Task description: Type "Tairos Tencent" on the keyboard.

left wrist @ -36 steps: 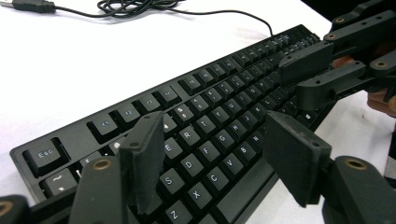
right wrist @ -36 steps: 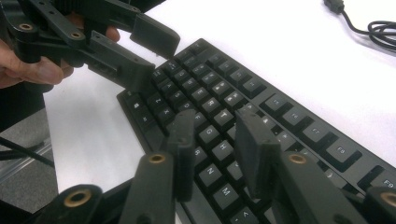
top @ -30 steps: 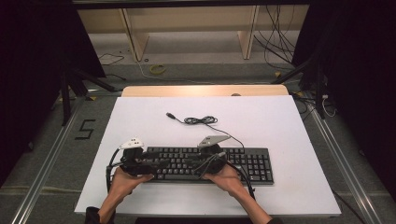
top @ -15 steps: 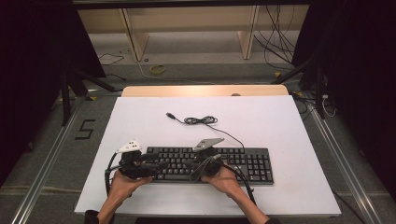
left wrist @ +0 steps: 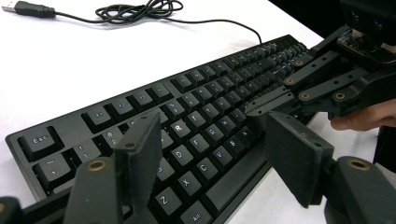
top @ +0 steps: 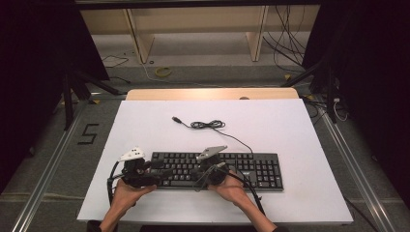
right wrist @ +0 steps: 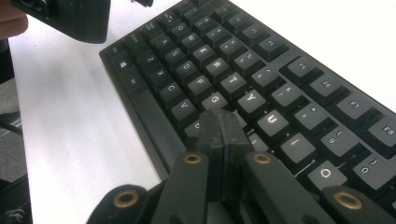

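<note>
The left gripper (top: 155,166) hovers over the left end of the black keyboard (top: 251,166) with its jaws spread wide and nothing between them; in the left gripper view its pads (left wrist: 140,158) frame the letter rows around D and C without touching a key. The keyboard lies flat on the white table (top: 290,125), near the front edge, its long side running across. To the right, the right gripper (top: 199,172) has its jaws pressed fully together, and in the right gripper view the paired tips (right wrist: 219,128) sit down among the keys just below G and beside H, looking as if they are pressing one there; which key it is I cannot tell, as the tips cover it.

Behind the keyboard its cable (top: 208,124) lies in a loose coil ending in a USB plug (top: 177,119), unplugged.

The risk I see: the blunt closed tips are as wide as a keycap, so a slight drift could catch two keys at once. The open left jaws, low over the keys, could also snag a keycap edge if lowered carelessly.
</note>
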`<action>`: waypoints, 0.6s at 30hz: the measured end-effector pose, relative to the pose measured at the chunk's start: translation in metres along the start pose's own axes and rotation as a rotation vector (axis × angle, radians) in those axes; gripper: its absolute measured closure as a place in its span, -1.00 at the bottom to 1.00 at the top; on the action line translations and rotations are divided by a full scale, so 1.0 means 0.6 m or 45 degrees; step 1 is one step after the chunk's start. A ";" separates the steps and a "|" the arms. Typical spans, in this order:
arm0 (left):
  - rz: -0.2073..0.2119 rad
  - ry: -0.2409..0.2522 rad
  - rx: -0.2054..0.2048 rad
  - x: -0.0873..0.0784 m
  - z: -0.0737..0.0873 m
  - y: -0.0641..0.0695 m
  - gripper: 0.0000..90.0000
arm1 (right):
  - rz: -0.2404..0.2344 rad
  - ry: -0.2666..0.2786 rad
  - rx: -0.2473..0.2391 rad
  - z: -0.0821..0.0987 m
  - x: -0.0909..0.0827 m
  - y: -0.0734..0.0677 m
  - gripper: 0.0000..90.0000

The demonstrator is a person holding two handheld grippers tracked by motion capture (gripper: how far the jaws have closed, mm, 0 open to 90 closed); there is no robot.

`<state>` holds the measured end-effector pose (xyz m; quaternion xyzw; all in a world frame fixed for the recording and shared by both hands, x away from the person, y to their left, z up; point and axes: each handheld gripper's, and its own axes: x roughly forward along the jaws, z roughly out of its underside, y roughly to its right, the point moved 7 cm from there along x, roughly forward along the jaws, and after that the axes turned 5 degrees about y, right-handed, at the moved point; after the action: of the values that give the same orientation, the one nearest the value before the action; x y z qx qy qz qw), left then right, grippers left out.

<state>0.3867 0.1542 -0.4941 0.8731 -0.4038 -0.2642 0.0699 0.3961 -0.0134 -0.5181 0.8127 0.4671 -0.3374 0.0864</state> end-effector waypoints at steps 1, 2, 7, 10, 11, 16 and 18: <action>0.000 0.002 -0.002 0.000 0.000 0.000 -0.20 | 0.000 -0.003 0.000 0.001 0.000 0.000 1.00; 0.000 0.004 -0.002 0.000 0.001 0.000 -0.20 | -0.001 -0.004 -0.003 0.001 0.001 0.000 1.00; 0.002 -0.002 0.003 0.000 0.004 0.002 -0.20 | 0.001 -0.018 -0.005 0.004 0.005 0.001 1.00; 0.000 -0.003 0.001 0.000 0.005 0.001 -0.20 | 0.002 -0.017 -0.011 0.005 0.006 0.001 1.00; 0.000 -0.004 0.001 -0.001 0.005 0.000 -0.20 | 0.003 -0.018 -0.011 0.005 0.006 0.001 1.00; -0.002 -0.007 0.001 -0.001 0.007 -0.001 -0.21 | 0.008 -0.028 -0.005 0.007 0.008 0.001 1.00; -0.001 -0.008 0.000 -0.002 0.007 -0.001 -0.21 | 0.005 -0.034 -0.010 0.009 0.010 0.001 1.00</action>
<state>0.3846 0.1560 -0.4973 0.8725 -0.4035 -0.2669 0.0685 0.3962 -0.0119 -0.5258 0.8087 0.4656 -0.3462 0.0963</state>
